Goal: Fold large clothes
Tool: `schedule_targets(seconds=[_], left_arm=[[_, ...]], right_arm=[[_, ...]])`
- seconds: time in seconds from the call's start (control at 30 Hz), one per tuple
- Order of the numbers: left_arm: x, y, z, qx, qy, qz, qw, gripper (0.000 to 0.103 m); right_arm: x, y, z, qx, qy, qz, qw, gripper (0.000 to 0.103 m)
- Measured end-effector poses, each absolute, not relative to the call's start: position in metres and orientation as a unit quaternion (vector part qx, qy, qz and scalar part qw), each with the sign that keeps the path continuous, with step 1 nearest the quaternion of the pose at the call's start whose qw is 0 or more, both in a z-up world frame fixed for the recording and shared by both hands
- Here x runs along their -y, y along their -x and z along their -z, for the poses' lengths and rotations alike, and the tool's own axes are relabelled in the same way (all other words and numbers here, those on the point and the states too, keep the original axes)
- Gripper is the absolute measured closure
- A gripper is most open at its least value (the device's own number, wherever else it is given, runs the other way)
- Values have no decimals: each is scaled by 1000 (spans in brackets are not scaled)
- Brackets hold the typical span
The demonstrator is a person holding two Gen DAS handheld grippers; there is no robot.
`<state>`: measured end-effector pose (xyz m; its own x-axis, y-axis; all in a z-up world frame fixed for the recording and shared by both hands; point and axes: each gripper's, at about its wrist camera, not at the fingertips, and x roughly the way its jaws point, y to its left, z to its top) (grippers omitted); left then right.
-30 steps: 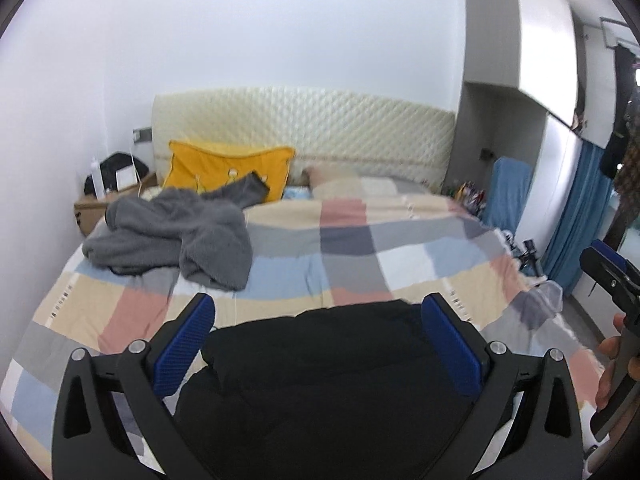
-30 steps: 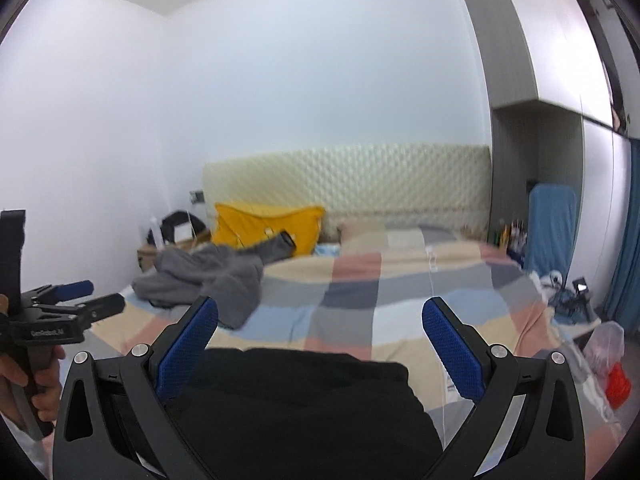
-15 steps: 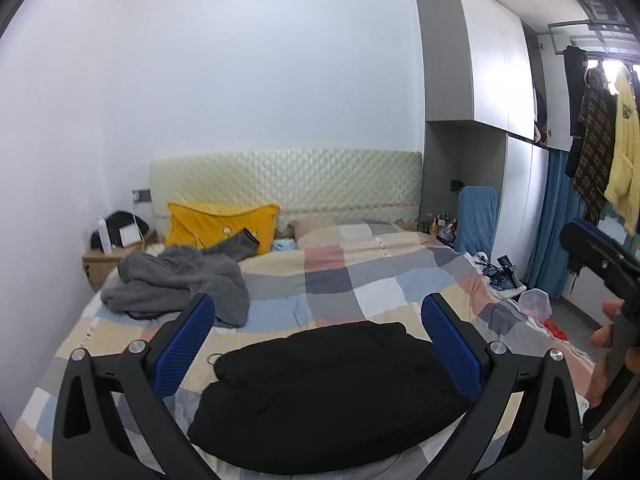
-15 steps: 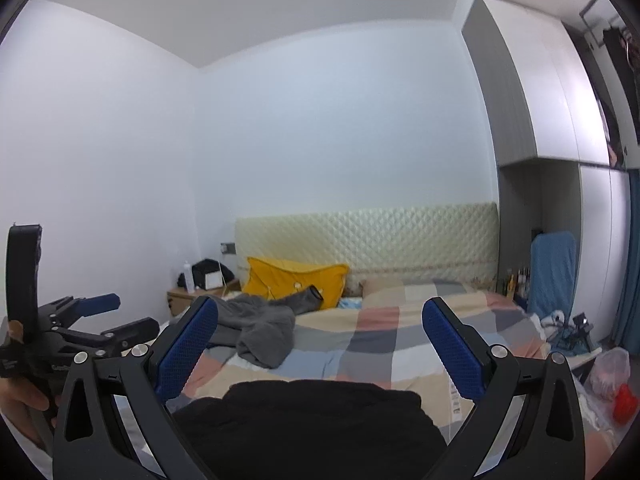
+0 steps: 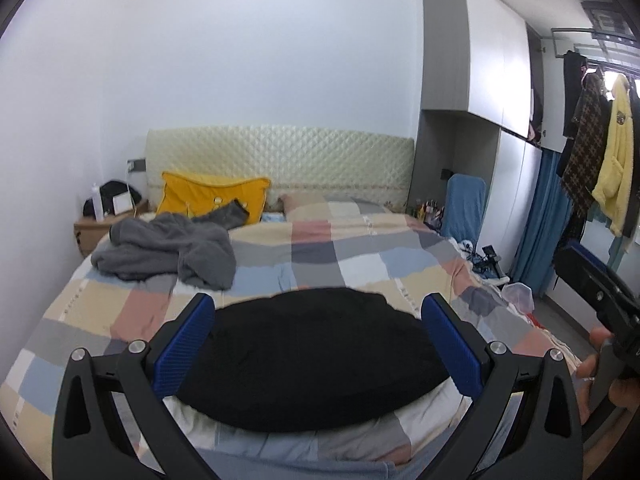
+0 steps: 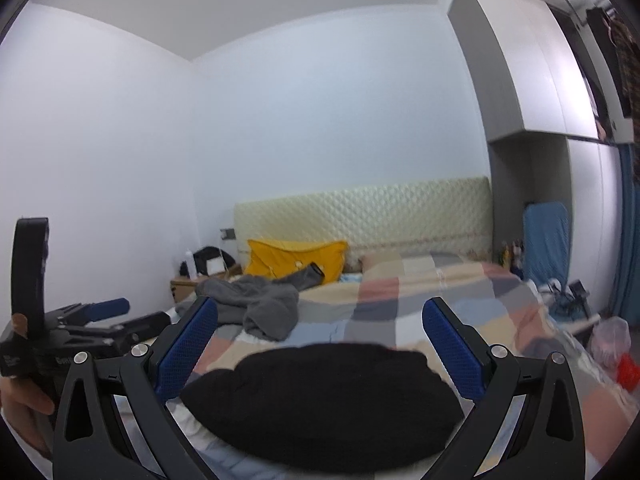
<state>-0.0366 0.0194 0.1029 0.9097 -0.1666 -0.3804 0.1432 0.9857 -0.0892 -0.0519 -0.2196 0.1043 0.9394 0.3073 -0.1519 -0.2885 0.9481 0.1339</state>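
Left-wrist and right-wrist views of a bedroom. A black garment [image 5: 316, 356], folded into a compact oval bundle, is lying at the near edge of the bed [image 5: 352, 252], on the checked bedspread [image 5: 400, 260]. In the left-wrist view, the left gripper [image 5: 318, 344] is hovering above the near side of that bundle with its blue-padded fingers [image 5: 186, 346] standing wide apart and holding nothing; the bundle is showing in the gap between them. In the right-wrist view, the right gripper [image 6: 320, 354] is likewise hanging over the black garment [image 6: 324, 404], its fingers [image 6: 454, 350] spread wide and gripping nothing. Each gripper is also appearing at the edge of the other's view: the right one [image 5: 596, 300] at the far right, grasped by the person's hand [image 5: 604, 372], and the left one [image 6: 80, 324] at the far left, also grasped by a hand [image 6: 24, 408].

A grey garment [image 5: 168, 250] is lying crumpled and unfolded on the far left part of the bed, well apart from the black bundle. Just beyond it, a yellow pillow [image 5: 212, 198] is leaning against the quilted cream headboard [image 5: 280, 160]. A wooden nightstand [image 5: 92, 232] is standing left of the bed. Clothes on hangers [image 5: 596, 152] are hanging at the right, beside the tall wardrobe [image 5: 492, 72].
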Motion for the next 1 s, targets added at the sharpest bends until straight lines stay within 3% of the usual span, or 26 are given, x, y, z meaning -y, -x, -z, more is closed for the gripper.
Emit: schedule_targets(seconds=[0.7, 1.0], left_arm=[[-11, 26, -15, -296, 30, 47, 953, 0], [-16, 17, 10, -328, 36, 38, 943, 0]], right_arm=[[214, 50, 4, -217, -45, -117, 968, 0], [221, 46, 18, -223, -63, -106, 967, 0]])
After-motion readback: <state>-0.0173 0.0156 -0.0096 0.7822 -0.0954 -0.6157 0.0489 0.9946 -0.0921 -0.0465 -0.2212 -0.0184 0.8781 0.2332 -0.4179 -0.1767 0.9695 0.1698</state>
